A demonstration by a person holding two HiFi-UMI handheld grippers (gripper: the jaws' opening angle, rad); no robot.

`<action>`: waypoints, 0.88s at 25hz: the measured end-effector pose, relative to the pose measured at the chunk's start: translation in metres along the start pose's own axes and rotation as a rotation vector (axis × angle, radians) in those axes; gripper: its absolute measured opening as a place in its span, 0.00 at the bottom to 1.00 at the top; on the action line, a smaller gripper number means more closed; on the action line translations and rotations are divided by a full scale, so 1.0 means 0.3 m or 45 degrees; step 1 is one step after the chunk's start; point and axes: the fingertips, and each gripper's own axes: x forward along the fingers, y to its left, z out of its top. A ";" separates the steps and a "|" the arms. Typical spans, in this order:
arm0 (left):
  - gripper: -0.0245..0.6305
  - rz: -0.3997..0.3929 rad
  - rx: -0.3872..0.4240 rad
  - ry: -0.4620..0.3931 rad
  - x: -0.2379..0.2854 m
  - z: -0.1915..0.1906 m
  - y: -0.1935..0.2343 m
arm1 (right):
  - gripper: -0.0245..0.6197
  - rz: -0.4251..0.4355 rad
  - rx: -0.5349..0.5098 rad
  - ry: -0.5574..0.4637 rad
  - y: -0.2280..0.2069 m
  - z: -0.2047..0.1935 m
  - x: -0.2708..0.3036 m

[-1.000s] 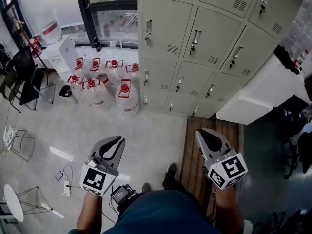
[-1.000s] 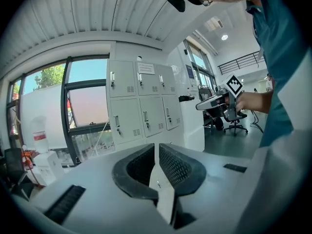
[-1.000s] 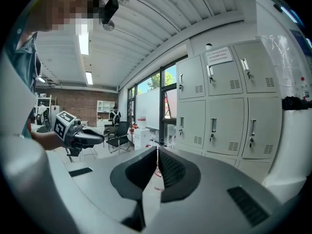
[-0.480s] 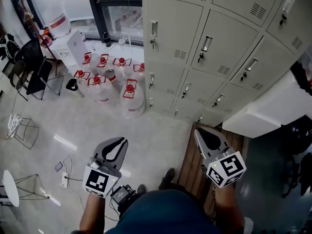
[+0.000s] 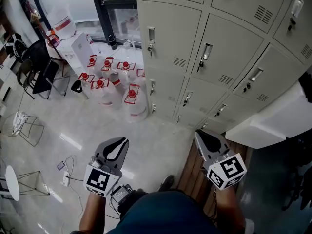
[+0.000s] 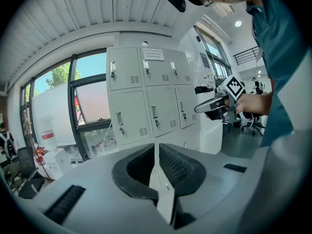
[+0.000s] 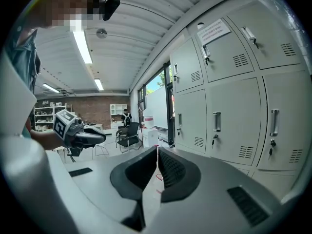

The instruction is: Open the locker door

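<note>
A bank of grey lockers (image 5: 214, 38) fills the upper right of the head view, every door closed, each with a small vertical handle (image 5: 151, 35) and a lock below it. Both grippers hang low, well short of the doors. My left gripper (image 5: 118, 141) is shut and holds nothing; in its own view the jaws (image 6: 156, 146) meet, aimed at the lockers (image 6: 146, 94). My right gripper (image 5: 200, 134) is shut and empty too, its jaws (image 7: 157, 150) pointing along the locker fronts (image 7: 229, 106).
Several water bottles with red caps (image 5: 117, 82) stand on the floor left of the lockers, by a white dispenser (image 5: 80, 45). Chairs (image 5: 41, 67), a wire stool (image 5: 24, 126) and a power strip with cables (image 5: 66, 179) lie left. A white counter (image 5: 273, 123) juts out at right.
The head view has swung up and toward the lockers, which now look nearer and larger. Both grippers keep their places low in the view, still closed.
</note>
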 end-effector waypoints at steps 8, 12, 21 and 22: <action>0.11 -0.047 0.032 -0.030 0.203 0.068 -0.017 | 0.10 -0.062 0.024 -0.008 -0.176 -0.022 -0.011; 0.11 -0.100 0.025 -0.053 0.300 0.075 0.032 | 0.10 -0.137 0.030 0.023 -0.230 -0.034 0.003; 0.11 -0.288 0.059 -0.100 0.522 0.065 0.239 | 0.10 -0.369 0.052 0.025 -0.265 0.029 0.104; 0.11 -0.303 0.066 -0.101 0.545 0.066 0.266 | 0.10 -0.391 0.053 0.028 -0.267 0.040 0.117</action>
